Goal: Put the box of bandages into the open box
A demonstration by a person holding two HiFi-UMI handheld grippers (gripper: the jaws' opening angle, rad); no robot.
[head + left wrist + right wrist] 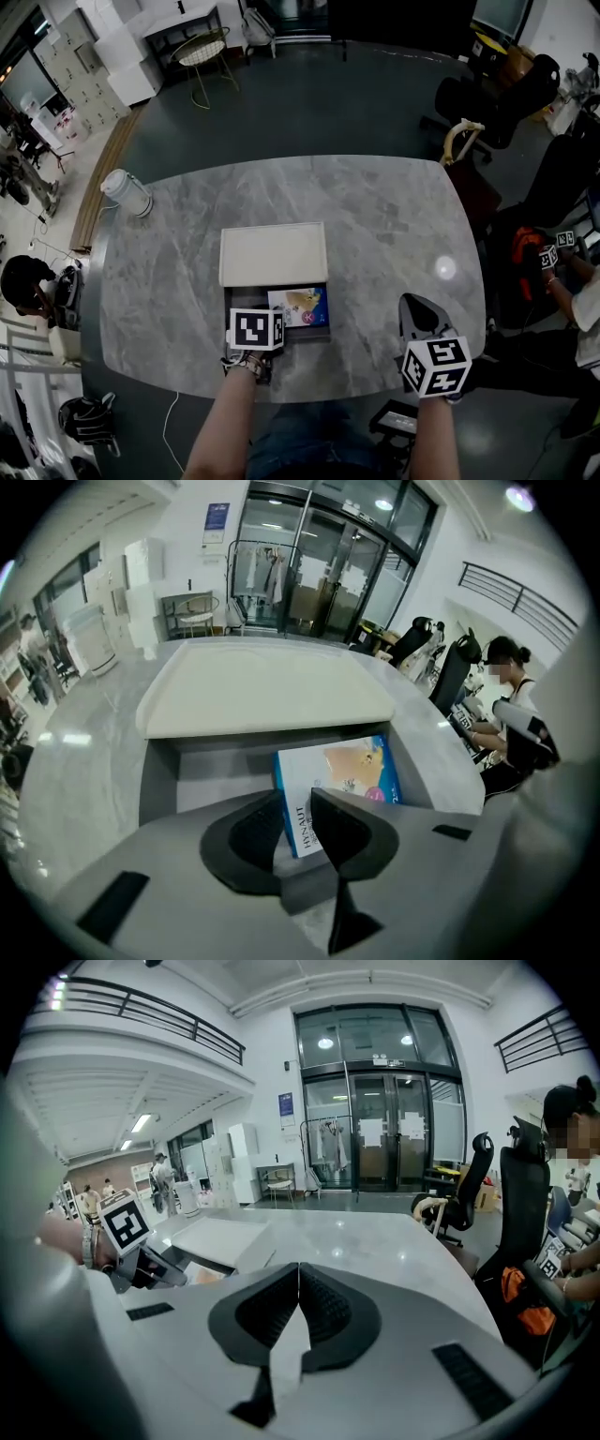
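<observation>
Bandage box: one (open box: one)

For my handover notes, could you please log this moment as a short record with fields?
bandage box: lying inside the open box, toward its right side
open box: grey, on the marble table, cream lid lying open behind it
left gripper: over the open box, jaws apart, near end of the bandage box between them
right gripper: jaws together, empty, over the table
task state: bandage box already in the open box
</observation>
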